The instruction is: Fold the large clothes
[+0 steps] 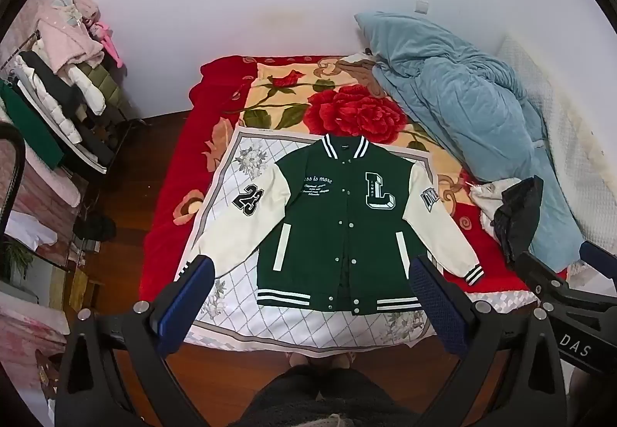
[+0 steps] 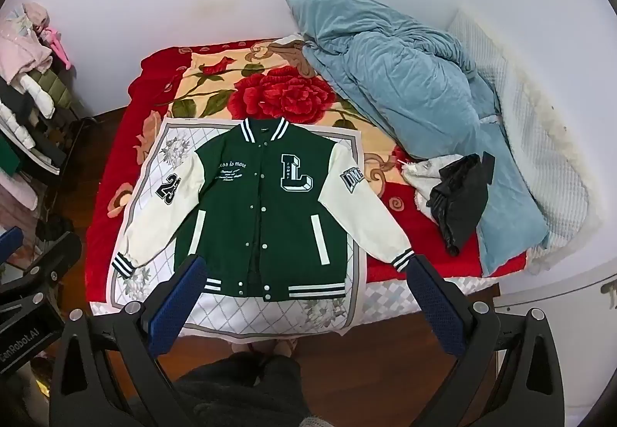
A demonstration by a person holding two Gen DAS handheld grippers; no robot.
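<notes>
A green varsity jacket (image 1: 339,219) with cream sleeves lies flat, front up and buttoned, sleeves spread, on a white floral cloth (image 1: 231,172) on the bed. It also shows in the right wrist view (image 2: 266,203). My left gripper (image 1: 312,273) is open and empty, held above the jacket's hem near the bed's foot. My right gripper (image 2: 304,273) is open and empty too, held above the hem and right cuff. Part of the right gripper shows at the right edge of the left wrist view (image 1: 570,292).
A red rose blanket (image 1: 347,107) covers the bed. A blue duvet (image 1: 462,107) lies along its right side, with a black garment (image 1: 516,219) and white cloth beside it. A clothes rack (image 1: 65,91) stands at the left. Wooden floor (image 1: 127,219) lies between.
</notes>
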